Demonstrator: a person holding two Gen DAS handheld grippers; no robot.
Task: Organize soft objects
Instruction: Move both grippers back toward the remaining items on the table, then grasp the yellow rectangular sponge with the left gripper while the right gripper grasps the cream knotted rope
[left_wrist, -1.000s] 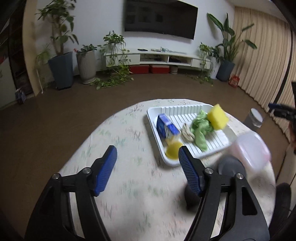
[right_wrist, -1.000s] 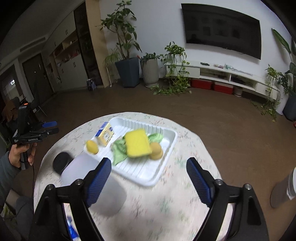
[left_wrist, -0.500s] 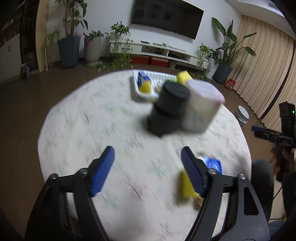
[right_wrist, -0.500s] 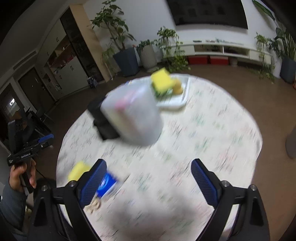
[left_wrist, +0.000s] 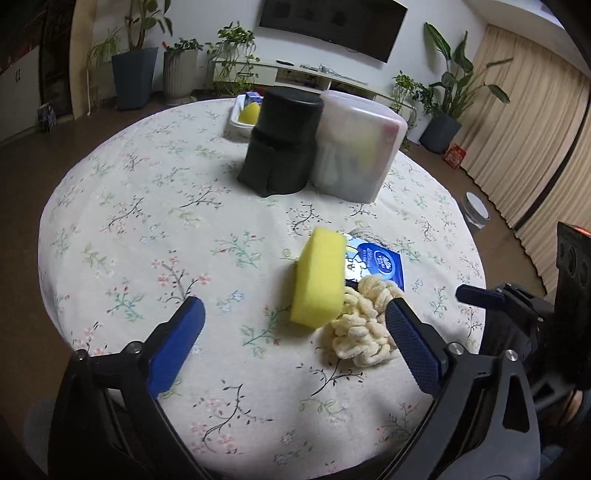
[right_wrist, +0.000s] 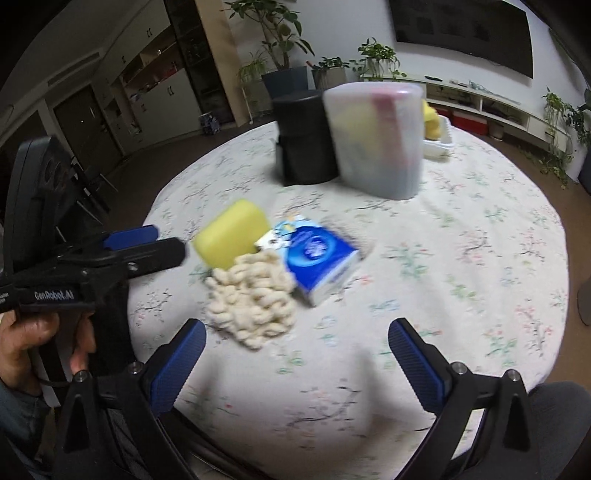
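Left gripper (left_wrist: 293, 341) hangs low over the near edge of the round table w/ floral cloth (left_wrist: 147, 229), jaws spread wide, nothing between them; its right pad sits just beside the cream knitted bundle (left_wrist: 360, 332), touching or not can't tell. Yellow sponge (left_wrist: 319, 277) stands tilted on edge, leaning against the bundle and partly over the blue tissue pack (left_wrist: 373, 264). Right gripper (right_wrist: 295, 358) also low over the near edge, jaws wide apart, empty, the bundle (right_wrist: 251, 295) just ahead of its left pad, blue pack (right_wrist: 319, 258) ahead near the middle (this view is motion-blurred). In the right wrist view the left gripper comes in from the left side, held by a bare hand (right_wrist: 33, 343) wrapped round the handle. Farther back a black cylindrical container (left_wrist: 280, 144) and a frosted plastic container (left_wrist: 354, 147) stand side by side, touching; behind them a white tray (left_wrist: 236, 122) w/ a yellow item, mostly hidden.
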